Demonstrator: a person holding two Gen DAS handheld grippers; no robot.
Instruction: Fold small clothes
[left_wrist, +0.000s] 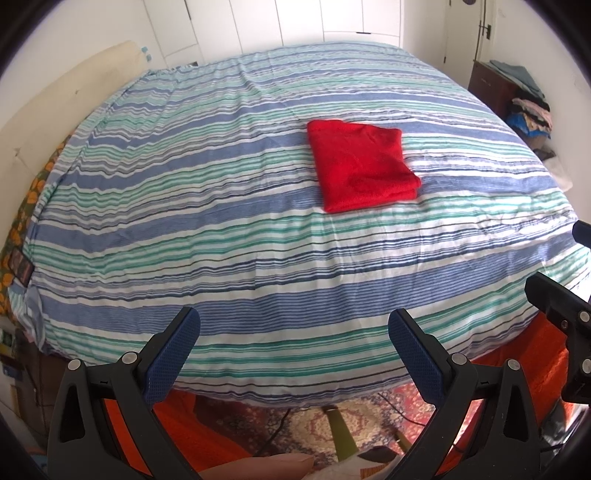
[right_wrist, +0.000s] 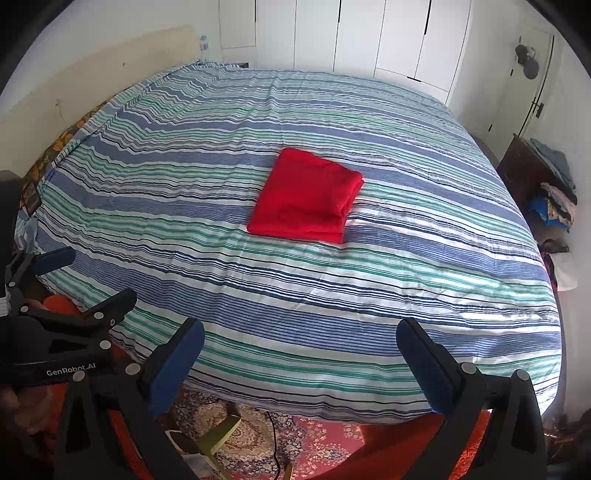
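Red garment (left_wrist: 361, 164) folded into a neat rectangle, lying flat on the striped bed (left_wrist: 221, 221), about mid-bed, well apart from the near edge. Left gripper (left_wrist: 293, 325) hovers at the near edge, jaws wide open, holding nothing. Right gripper (right_wrist: 300, 334) also at the near edge, jaws wide open, empty. Neither touches the garment. Patterned rug (right_wrist: 325, 439) below the bed edge.
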